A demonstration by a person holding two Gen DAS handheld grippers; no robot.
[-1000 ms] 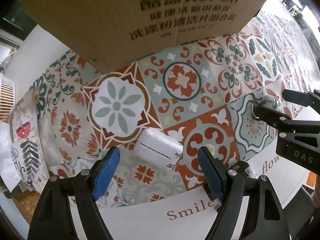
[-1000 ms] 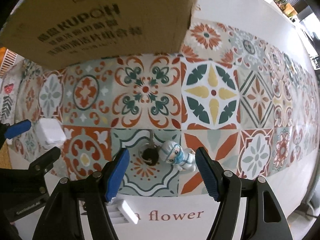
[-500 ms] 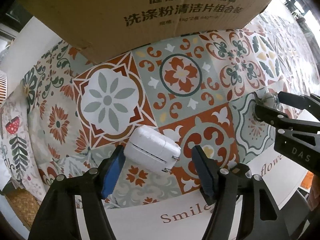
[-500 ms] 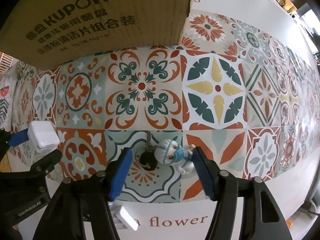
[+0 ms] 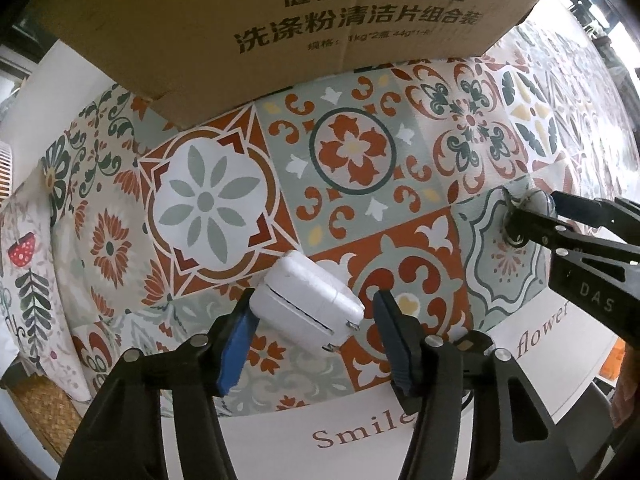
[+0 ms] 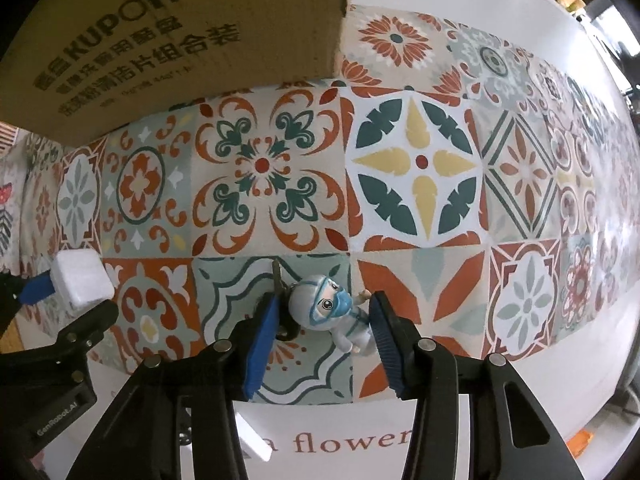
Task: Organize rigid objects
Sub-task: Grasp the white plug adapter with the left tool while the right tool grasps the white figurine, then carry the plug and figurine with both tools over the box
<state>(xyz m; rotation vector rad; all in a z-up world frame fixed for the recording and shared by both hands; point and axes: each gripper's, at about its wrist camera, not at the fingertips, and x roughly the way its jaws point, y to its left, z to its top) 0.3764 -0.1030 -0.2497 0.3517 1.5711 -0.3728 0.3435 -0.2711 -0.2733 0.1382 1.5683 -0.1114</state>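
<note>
A white power adapter (image 5: 308,304) lies on the patterned tablecloth (image 5: 352,160), prongs toward the lower right. My left gripper (image 5: 313,308) points down around it, jaws closing; the left blue pad (image 5: 236,340) is at its corner and a gap remains on the right side. A small figurine keychain (image 6: 328,308) in a white suit and blue mask, with a key and a dark fob, lies between the fingers of my right gripper (image 6: 325,300). Those jaws are closing too, with the pads close beside the keychain. The adapter (image 6: 82,280) also shows at the left of the right wrist view.
A large printed cardboard box (image 5: 280,20) stands just behind both objects. The tablecloth's white border with lettering (image 5: 352,432) marks the near table edge. A small white slatted piece (image 6: 252,436) lies by that edge. A woven mat (image 5: 44,412) sits at lower left.
Both grippers have come down a little around their objects and their jaws have narrowed. The adapter and the keychain lie where they were.
</note>
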